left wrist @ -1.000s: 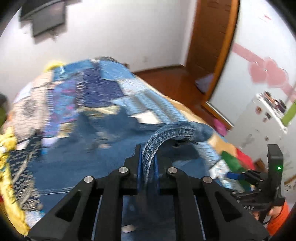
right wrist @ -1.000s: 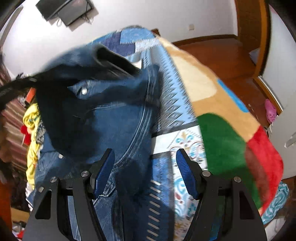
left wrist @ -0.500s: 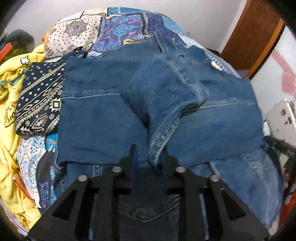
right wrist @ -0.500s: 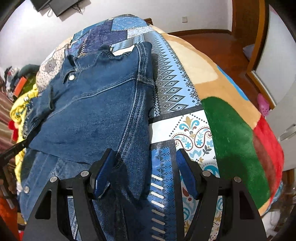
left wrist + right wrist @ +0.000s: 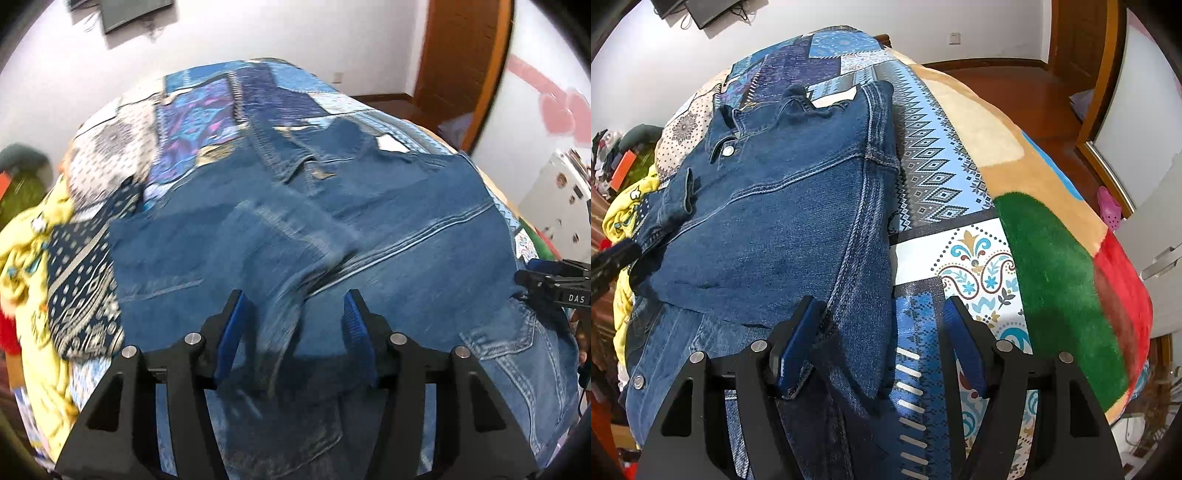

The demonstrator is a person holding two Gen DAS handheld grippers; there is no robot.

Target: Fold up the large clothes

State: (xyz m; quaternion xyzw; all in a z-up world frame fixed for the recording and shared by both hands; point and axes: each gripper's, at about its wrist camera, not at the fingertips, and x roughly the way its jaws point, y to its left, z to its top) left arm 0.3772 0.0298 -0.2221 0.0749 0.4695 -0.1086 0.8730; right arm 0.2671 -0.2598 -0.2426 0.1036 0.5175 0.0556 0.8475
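A blue denim jacket (image 5: 369, 236) lies spread on the patchwork bed cover, with one sleeve folded across its body. It also shows in the right wrist view (image 5: 783, 221). My left gripper (image 5: 293, 332) is open and empty just above the folded sleeve's cuff. My right gripper (image 5: 879, 347) is open and empty over the jacket's right edge, where denim lies between the jaws. The right gripper also shows at the right edge of the left wrist view (image 5: 550, 284).
The patchwork bed cover (image 5: 997, 258) has green and red patches at the right. A yellow blanket (image 5: 26, 258) is bunched at the bed's left side. A wooden door (image 5: 461, 55) and floor lie beyond. A white cabinet (image 5: 554, 199) stands at the right.
My left gripper has laid the sleeve across the jacket, opened and let go of it. My right gripper has stayed open at the jacket's right edge.
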